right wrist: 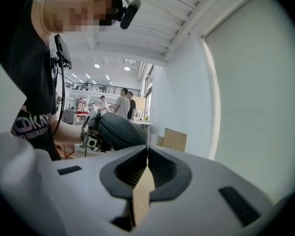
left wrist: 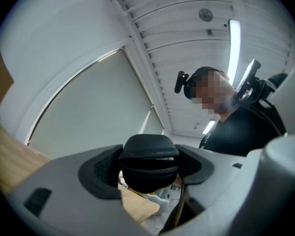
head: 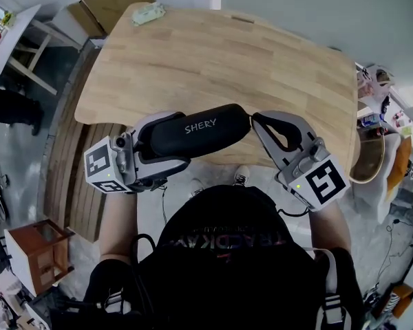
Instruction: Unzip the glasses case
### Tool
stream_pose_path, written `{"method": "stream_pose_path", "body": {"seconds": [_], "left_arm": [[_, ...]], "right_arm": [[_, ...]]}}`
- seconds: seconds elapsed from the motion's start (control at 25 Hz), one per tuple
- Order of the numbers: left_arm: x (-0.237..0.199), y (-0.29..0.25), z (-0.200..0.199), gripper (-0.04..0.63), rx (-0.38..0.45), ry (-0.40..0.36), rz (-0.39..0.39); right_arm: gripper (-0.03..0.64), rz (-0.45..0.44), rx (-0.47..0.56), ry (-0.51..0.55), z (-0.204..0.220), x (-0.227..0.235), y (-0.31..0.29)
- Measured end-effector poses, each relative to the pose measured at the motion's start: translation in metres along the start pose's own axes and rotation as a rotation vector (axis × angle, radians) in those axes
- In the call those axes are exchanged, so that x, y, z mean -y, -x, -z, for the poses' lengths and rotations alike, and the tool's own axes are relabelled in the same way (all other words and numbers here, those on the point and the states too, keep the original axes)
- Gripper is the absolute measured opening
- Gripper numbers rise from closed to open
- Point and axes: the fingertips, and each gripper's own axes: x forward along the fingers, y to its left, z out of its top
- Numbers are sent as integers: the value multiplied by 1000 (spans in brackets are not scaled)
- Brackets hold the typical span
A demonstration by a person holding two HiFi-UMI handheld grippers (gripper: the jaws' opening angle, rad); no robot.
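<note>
Left gripper [head: 171, 140] clamping black oblong glasses case [head: 208, 130], white lettering

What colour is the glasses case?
The glasses case is black with white lettering; clearest in the head view.

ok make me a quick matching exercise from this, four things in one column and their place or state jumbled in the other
1 glasses case
2 left tongs
3 right tongs
4 green cloth

a lying at the far corner of the table
b shut, tips meeting at the case's end
c black with white lettering
d clamped on the case

Pairs: 1-c, 2-d, 3-b, 4-a
</note>
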Motion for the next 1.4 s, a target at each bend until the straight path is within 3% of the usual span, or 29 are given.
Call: {"method": "stream_pose_path", "body": {"seconds": [0.16, 0.32, 0.4, 0.64, 0.76, 0.8, 0.92, 1.0, 1.4], "left_arm": [[12, 2, 3, 333, -26, 30, 87], [29, 5, 0, 333, -64, 69, 214], [33, 4, 1, 333, -80, 72, 244], [29, 1, 4, 333, -82, 62, 218], [21, 0, 4, 333, -55, 75, 189], [19, 0, 4, 333, -41, 82, 180], [15, 0, 2, 333, -7, 88, 150], [12, 2, 2, 333, -10, 84, 126], [9, -1, 17, 333, -76, 83, 111]], "right_arm": [[23, -85, 81, -8, -18, -10, -4], [23, -266, 115, 3, -28, -31, 4], [23, -314, 110, 20, -28, -36, 4], [25, -299, 94, 29, -21, -33, 2], [29, -314, 84, -32, -15, -25, 6], [58, -338, 72, -68, -10, -22, 11], [279, -436, 59, -184, -4, -21, 29], [311, -480, 70, -208, -11, -30, 33], [365, -580, 33, 18, -22, -76, -18]]}}
